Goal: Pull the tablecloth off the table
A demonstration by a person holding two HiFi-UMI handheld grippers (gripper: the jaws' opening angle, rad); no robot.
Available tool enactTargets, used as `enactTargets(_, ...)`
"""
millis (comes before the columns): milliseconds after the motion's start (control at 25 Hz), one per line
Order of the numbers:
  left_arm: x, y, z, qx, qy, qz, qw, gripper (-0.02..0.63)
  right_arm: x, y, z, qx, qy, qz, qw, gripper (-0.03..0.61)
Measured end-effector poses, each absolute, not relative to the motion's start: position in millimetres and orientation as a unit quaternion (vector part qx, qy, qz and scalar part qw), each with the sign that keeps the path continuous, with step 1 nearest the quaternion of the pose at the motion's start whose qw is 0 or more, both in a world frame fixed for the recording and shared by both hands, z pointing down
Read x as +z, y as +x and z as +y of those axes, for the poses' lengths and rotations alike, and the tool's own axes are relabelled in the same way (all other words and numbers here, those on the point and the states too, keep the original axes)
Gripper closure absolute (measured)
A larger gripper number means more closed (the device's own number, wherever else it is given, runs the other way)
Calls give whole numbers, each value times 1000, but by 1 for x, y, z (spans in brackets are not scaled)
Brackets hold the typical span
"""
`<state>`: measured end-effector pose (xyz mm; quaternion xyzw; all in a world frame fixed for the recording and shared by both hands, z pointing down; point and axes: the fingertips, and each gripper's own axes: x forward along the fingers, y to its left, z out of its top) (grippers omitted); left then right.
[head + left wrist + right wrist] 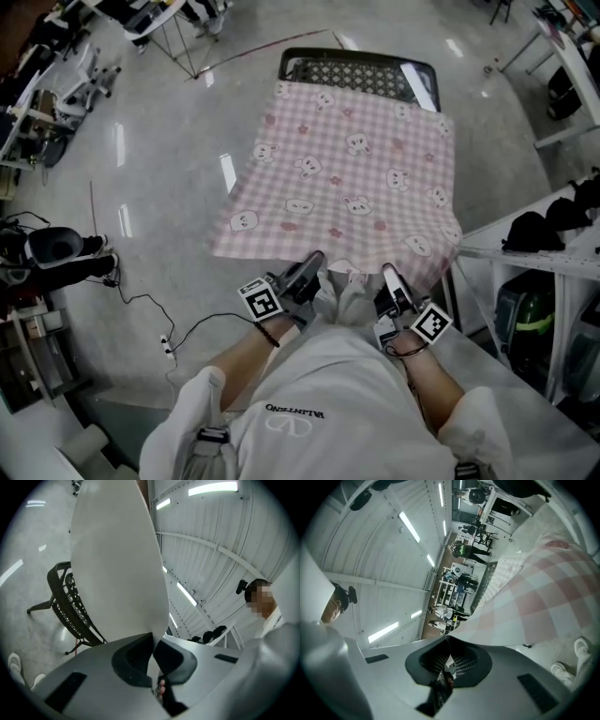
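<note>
A pink checked tablecloth with bear prints drapes over a black mesh table, whose far edge shows beyond it. The cloth's near edge is lifted off and bunched between my hands. My left gripper is shut on the near left corner. In the left gripper view the cloth's pale underside rises from the closed jaws of the left gripper. My right gripper is shut on the near right corner. The checked cloth spreads away from the right gripper in its own view.
White shelving with dark items stands close on the right. A cable and a power strip lie on the grey floor to the left, by a black stool. Desks and chairs stand at the far left.
</note>
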<state>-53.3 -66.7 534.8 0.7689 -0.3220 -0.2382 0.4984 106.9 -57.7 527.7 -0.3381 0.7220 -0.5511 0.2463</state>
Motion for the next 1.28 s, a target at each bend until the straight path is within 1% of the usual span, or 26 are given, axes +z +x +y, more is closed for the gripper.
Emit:
enactTargets(240,485,-58,-66,-233,783,-324,476,612,477,100,-59,-531,-319,742,254,568)
enactTargets(720,429,-38,-42,-191,815,-308,453,612,432,111,-40,-552,-309,749,197,568)
enactTargets(920,408,-35,-34,-186,817,-293,460,612,410,113,-32,-564,-316,740,187,568)
enactTargets(1120,399,-34,-19,-164,819,-277,475,612,403,114,-13,-603,-326,706,178,569)
enactTargets(1280,387,-31,-9,-154,823,-253,485,612,395,115,-4,-611,-329,698,178,568)
